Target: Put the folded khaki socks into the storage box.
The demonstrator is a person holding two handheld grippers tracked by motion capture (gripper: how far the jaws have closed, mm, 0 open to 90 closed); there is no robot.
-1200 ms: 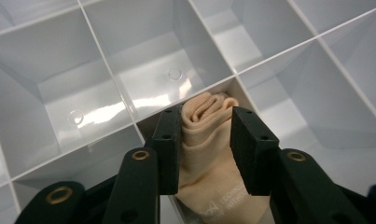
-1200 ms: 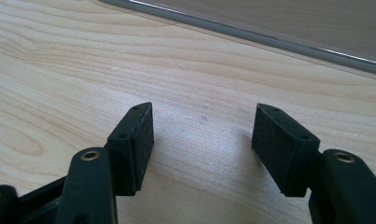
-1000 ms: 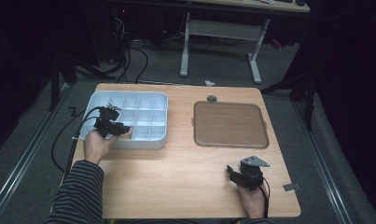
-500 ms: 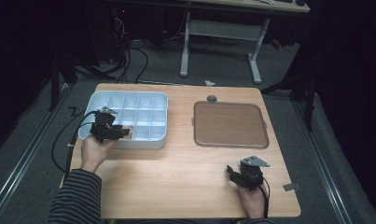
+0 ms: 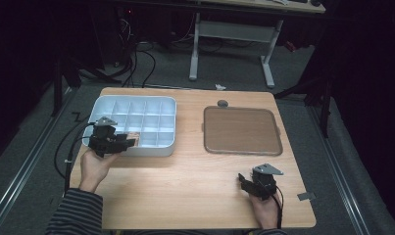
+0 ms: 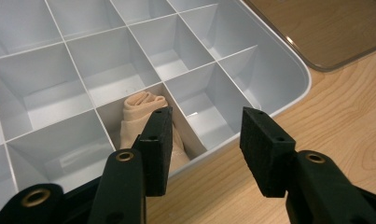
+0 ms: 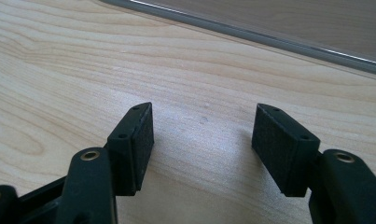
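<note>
A rolled beige cloth [image 6: 141, 126] lies in a near-edge compartment of the pale blue-grey plastic divided tray [image 5: 136, 105] (the cells around it are bare). The left gripper [image 6: 204, 144] hangs just over the tray's near rim; its jaws have just been opening, with nothing between them. Well apart from the tray, the right gripper [image 7: 202, 149] rests on the light wooden tabletop [image 5: 185, 181], jaws wide and holding nothing.

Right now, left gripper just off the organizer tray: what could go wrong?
1. The left gripper, jaws just opening, hangs right over the tray's near rim; one jaw overlaps the beige cloth in its near-edge compartment. Pulling away could snag the cloth and drag it out.
2. The cloth roll looks loose and stands about as high as the dividers, so it may unroll over into the next cell.
3. A bump on the rim could shift the tray.
</note>
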